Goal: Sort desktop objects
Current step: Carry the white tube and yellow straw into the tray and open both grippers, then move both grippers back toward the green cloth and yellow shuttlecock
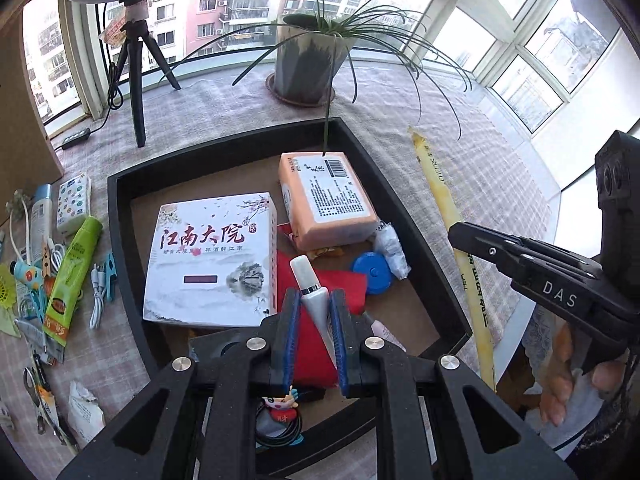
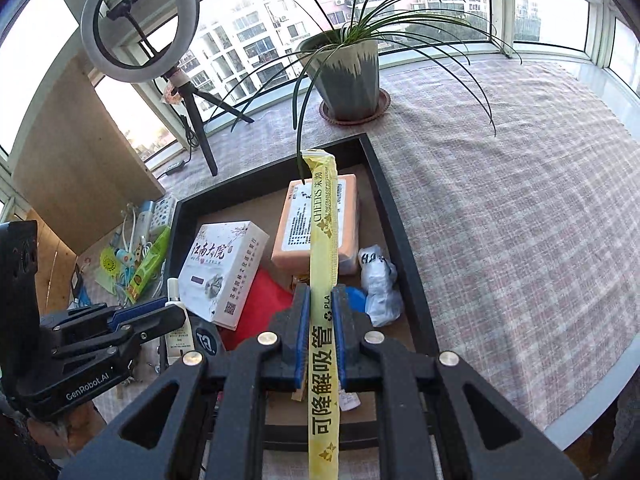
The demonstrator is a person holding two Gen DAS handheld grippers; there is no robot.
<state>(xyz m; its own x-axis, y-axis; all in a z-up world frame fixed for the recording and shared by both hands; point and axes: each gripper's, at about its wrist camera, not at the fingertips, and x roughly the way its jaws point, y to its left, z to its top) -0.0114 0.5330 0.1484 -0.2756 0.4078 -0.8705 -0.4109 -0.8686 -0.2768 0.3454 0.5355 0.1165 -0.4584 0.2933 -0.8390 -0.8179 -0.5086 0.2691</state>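
Observation:
A black tray (image 1: pixel 120 216) (image 2: pixel 396 224) holds a white printed box (image 1: pixel 208 256) (image 2: pixel 220 268), an orange tissue pack (image 1: pixel 328 200) (image 2: pixel 348 216), a red cloth (image 1: pixel 344 284), a blue round tape measure (image 1: pixel 374 272) and a crumpled white wrapper (image 1: pixel 390 248) (image 2: pixel 380 284). My left gripper (image 1: pixel 314 300) is shut on a small white tube (image 1: pixel 312 288) (image 2: pixel 176 328) above the tray's near part. My right gripper (image 2: pixel 322 296) (image 1: pixel 520 252) is shut on a long yellow straw packet (image 2: pixel 324 280) (image 1: pixel 444 204), held above the tray's right side.
A potted plant (image 1: pixel 308 60) (image 2: pixel 348 76) stands behind the tray, its leaves hanging over it. A ring light on a tripod (image 1: pixel 132 72) (image 2: pixel 140 20) is at the back left. Loose items lie left of the tray: a green tube (image 1: pixel 72 272), cables, clips, scissors (image 1: pixel 36 392).

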